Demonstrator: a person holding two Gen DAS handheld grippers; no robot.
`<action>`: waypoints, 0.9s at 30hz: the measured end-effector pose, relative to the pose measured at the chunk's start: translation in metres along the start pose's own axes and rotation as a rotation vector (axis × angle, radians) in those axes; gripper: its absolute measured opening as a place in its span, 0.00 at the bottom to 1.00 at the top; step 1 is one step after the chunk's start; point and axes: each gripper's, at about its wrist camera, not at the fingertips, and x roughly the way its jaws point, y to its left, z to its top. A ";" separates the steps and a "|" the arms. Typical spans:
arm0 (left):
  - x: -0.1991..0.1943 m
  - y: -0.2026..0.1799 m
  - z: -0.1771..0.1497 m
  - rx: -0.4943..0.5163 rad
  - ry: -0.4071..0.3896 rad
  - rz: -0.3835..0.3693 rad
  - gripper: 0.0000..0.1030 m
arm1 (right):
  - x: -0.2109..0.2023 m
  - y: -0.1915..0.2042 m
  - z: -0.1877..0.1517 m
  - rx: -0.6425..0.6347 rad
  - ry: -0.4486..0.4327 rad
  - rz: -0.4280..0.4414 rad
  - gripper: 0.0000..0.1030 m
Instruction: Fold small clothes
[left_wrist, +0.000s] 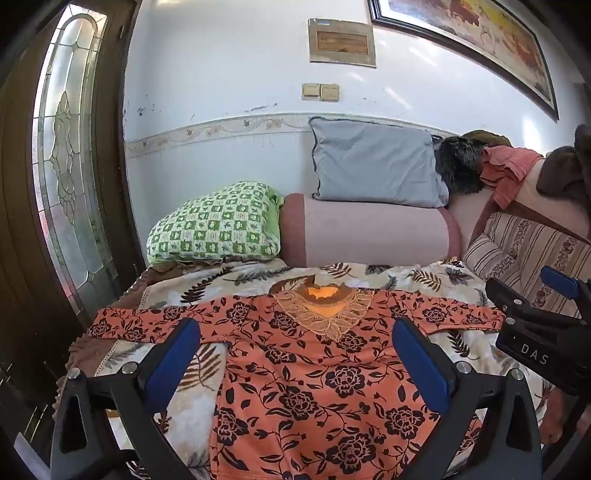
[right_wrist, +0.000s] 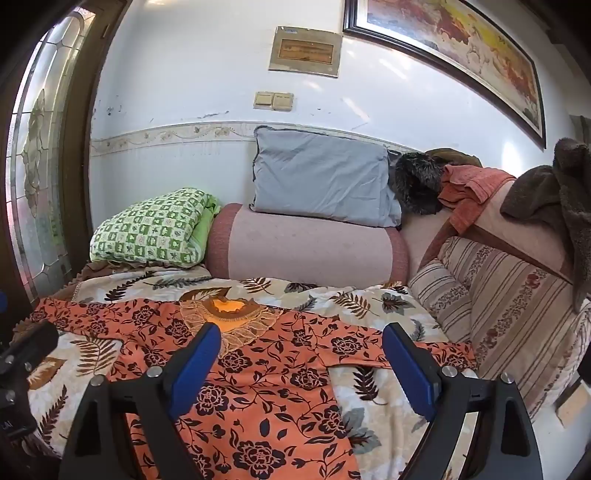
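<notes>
An orange long-sleeved top (left_wrist: 306, 373) with dark flower print and a lace neckline lies spread flat, sleeves out, on a leaf-print blanket (left_wrist: 229, 280). It also shows in the right wrist view (right_wrist: 266, 387). My left gripper (left_wrist: 295, 347) is open and empty, held above the top's chest with blue pads either side. My right gripper (right_wrist: 301, 354) is open and empty above the top's right side and right sleeve (right_wrist: 436, 352). The right gripper's body (left_wrist: 543, 332) shows at the right edge of the left wrist view.
A green checked pillow (left_wrist: 218, 225), a pink bolster (left_wrist: 369, 232) and a grey pillow (left_wrist: 373, 166) line the wall behind. Striped cushions (right_wrist: 498, 314) and piled clothes (right_wrist: 476, 192) sit to the right. A glass-panelled door (left_wrist: 66, 155) stands at the left.
</notes>
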 end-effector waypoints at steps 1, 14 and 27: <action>-0.001 0.001 0.001 -0.005 -0.003 0.007 1.00 | 0.000 0.001 0.000 0.002 0.002 0.002 0.88; 0.003 0.005 -0.006 -0.003 0.021 0.038 1.00 | -0.002 0.012 -0.002 -0.019 -0.008 0.011 0.88; 0.007 0.007 -0.009 0.002 0.022 0.074 1.00 | -0.003 0.017 -0.003 -0.016 -0.002 0.020 0.88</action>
